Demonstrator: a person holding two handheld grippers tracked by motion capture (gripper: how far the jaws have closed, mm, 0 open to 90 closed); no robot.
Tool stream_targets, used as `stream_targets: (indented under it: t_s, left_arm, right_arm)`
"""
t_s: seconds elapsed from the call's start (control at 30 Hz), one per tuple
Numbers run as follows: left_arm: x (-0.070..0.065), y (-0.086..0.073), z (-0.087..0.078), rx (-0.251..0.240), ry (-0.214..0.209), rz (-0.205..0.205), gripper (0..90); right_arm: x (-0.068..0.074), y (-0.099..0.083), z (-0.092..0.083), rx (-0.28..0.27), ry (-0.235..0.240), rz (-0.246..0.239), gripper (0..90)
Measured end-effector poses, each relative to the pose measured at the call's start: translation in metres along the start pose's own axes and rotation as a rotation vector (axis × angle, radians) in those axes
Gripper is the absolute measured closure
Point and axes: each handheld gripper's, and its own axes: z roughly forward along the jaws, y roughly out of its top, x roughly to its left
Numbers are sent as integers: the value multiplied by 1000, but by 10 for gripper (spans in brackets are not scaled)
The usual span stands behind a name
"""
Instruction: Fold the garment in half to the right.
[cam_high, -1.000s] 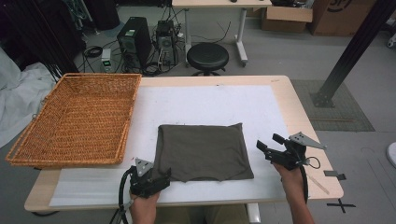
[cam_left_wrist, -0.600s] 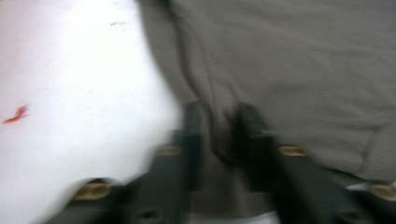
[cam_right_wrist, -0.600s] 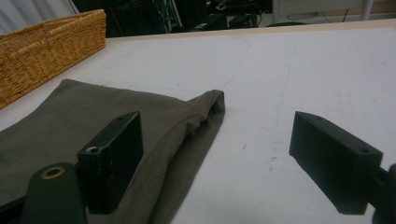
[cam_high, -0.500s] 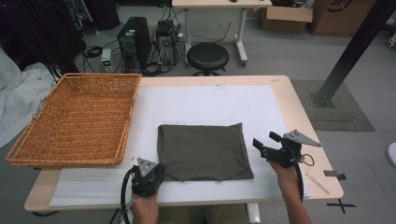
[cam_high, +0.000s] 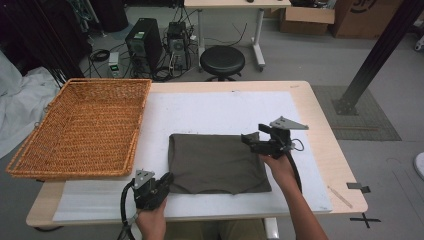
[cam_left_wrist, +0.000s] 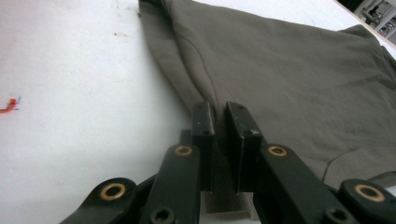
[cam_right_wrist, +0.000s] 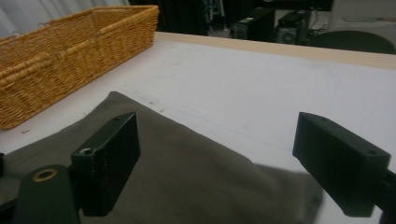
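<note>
Pinching cloth (cam_left_wrist: 280, 74) edge: left gripper (cam_left_wrist: 219, 116); pinched bit hidden btwn jaws.

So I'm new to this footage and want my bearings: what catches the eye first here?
A folded olive-grey cloth lies mid-table on the white mat. The left gripper is pinched on its near left corner, while the right gripper is open at the far right corner. A big wicker basket sits left.

The left tool (cam_left_wrist: 218, 122) hides the cloth's (cam_left_wrist: 299, 79) pinched edge, apparently folded.
</note>
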Motion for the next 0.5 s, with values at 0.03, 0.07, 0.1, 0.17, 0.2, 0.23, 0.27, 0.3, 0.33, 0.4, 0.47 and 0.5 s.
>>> stream_targets:
  t_s: [0.03,0.07,0.1,0.17,0.2,0.23,0.27,0.3,0.33,0.4,0.47,0.5]
  left_arm:
    - [0,0,-1,-1,-4,-5,825]
    - [0,-1,-2,-4,-6,-7,825]
    - [0,-1,-2,-6,-7,-6,825]
    - [0,-1,-3,-7,-8,-8,825]
    - [-1,-1,-3,-4,-6,-7,825]
    - [-1,-1,-3,-5,-4,-5,825]
    - [-1,-2,-2,-5,-2,-3,825]
    - [-2,-2,-2,-7,0,-3,825]
    - [-2,-3,-2,-13,2,-6,825]
    - [-2,-4,-1,-19,7,-7,825]
    - [-4,-5,1,-11,8,-6,824]
    - [-4,-5,1,-11,10,-6,824]
  right_arm:
    - [2,3,7,3,17,-4,167]
    - [5,5,15,9,32,-9,171]
    - [8,8,23,20,47,-14,172]
    - [15,12,40,42,81,-24,173]
    - [19,14,49,52,97,-34,174]
    - [24,15,58,66,113,-46,179]
    - [28,17,67,81,129,-62,186]
    - [33,19,77,92,145,-78,199]
    - [37,20,86,109,158,-95,219]
    - [44,22,105,151,185,-95,260]
    - [49,22,122,184,207,-108,267]
    - [52,22,131,202,218,-110,268]
